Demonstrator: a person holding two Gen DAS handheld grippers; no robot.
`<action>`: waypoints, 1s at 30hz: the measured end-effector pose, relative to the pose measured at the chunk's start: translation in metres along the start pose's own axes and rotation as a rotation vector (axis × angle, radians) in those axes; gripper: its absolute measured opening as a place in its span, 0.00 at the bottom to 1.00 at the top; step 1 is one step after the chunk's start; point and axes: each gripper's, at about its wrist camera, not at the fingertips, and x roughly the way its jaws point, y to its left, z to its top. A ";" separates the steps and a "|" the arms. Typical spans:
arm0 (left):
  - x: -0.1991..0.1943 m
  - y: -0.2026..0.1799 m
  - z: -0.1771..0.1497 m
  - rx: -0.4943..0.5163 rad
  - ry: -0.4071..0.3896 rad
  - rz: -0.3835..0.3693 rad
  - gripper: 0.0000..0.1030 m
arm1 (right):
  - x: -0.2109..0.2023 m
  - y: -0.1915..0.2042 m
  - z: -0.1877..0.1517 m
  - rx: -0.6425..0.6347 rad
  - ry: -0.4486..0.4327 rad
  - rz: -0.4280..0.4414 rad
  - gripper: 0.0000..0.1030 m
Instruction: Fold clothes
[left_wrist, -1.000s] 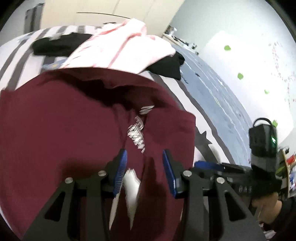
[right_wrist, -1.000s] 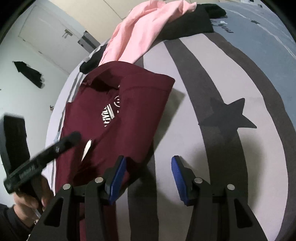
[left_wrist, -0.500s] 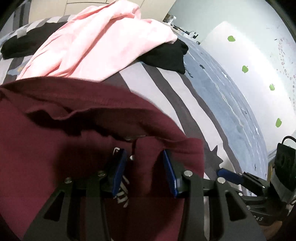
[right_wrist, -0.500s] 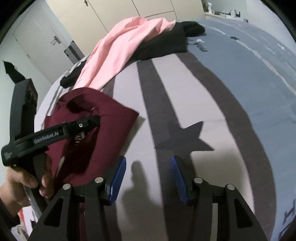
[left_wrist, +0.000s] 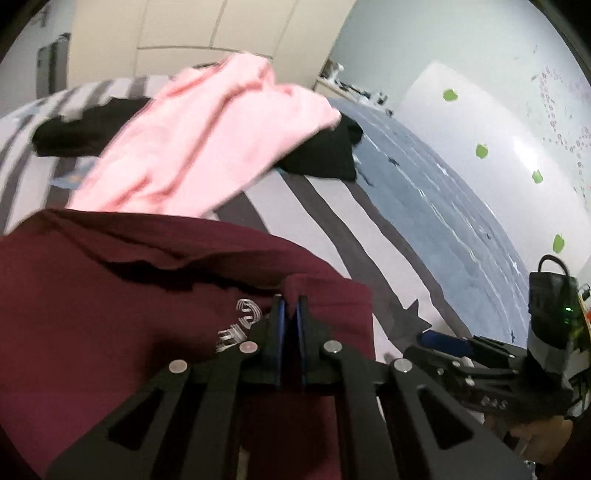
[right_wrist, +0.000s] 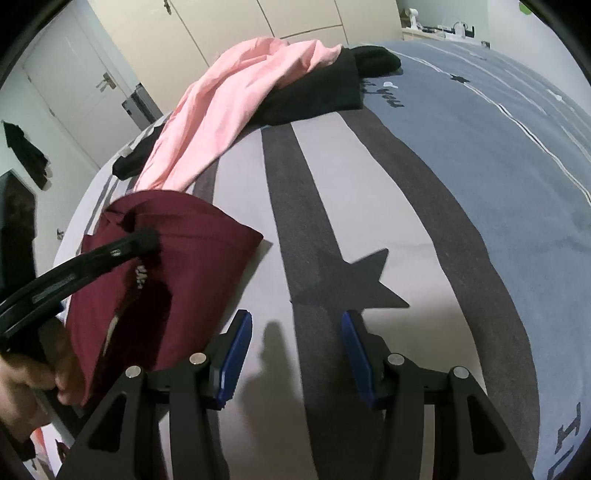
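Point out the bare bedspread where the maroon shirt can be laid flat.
Free: the striped stretch around the dark star, right of the maroon shirt, under the open right gripper. Crowded: the far end, where the pink garment overlaps black clothes.

My left wrist camera is looking forward along its fingers, close over the dark maroon cotton shirt (left_wrist: 110, 314). My right wrist camera is facing up the striped grey bedcover (right_wrist: 369, 206) from farther back. Both are sharing the shirt (right_wrist: 177, 266) and the crumpled pink garment (left_wrist: 207, 147).
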 end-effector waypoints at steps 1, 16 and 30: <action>-0.010 0.005 0.001 -0.005 -0.014 0.012 0.04 | 0.001 0.004 0.001 -0.003 -0.002 0.003 0.46; -0.134 0.167 0.025 -0.125 -0.138 0.345 0.04 | 0.025 0.098 0.018 -0.090 0.022 0.125 0.46; -0.104 0.235 0.048 -0.107 -0.020 0.452 0.04 | 0.081 0.155 0.051 -0.142 0.077 0.126 0.46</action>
